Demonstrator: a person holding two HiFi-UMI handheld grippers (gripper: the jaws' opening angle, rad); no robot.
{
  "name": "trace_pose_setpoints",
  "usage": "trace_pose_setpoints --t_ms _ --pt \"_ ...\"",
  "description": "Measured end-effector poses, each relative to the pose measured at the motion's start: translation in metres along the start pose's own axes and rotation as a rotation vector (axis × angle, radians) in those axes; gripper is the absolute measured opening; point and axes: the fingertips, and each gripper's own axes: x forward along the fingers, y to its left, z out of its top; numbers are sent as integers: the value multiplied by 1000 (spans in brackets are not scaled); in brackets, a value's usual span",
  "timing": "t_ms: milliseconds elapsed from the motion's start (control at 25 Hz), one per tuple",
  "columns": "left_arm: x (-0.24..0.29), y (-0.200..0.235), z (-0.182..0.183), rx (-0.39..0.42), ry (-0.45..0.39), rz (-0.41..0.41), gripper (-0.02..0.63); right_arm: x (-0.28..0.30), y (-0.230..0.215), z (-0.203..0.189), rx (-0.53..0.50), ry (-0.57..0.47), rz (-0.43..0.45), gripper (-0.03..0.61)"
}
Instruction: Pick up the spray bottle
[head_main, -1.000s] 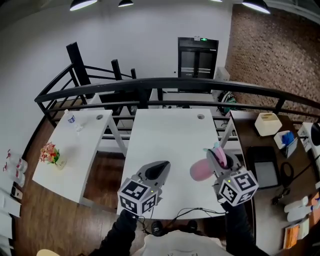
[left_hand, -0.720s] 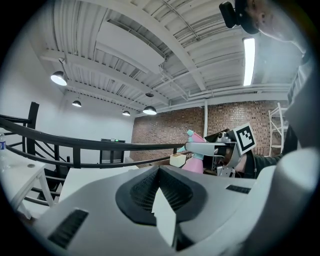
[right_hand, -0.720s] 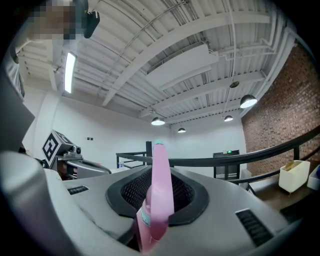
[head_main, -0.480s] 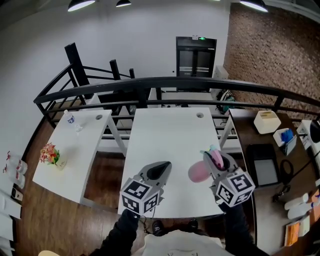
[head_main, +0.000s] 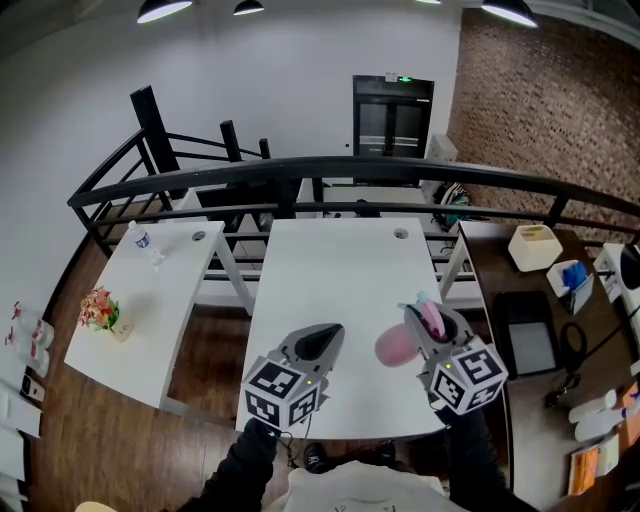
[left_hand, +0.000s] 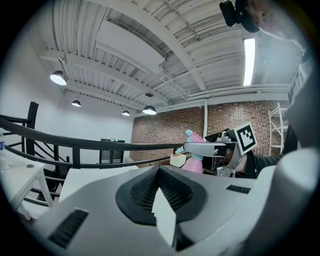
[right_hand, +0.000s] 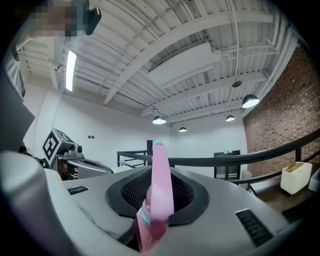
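Two grippers sit side by side above the near edge of the white counter (head_main: 330, 260). The left gripper (head_main: 320, 340) has its fingers closed together with nothing between them. The right gripper (head_main: 430, 325) has its fingers clamped on the upper part of the pink spray bottle (head_main: 397, 343), which is held off the counter. Beyond the far edge runs a black railing (head_main: 300, 172).
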Motion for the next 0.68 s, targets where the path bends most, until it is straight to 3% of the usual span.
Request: trace_pose_setpoints --t_ms 680 --pt "0 8 5 1 -10 5 -14 7 -1 -3 -4 17 -7 57"
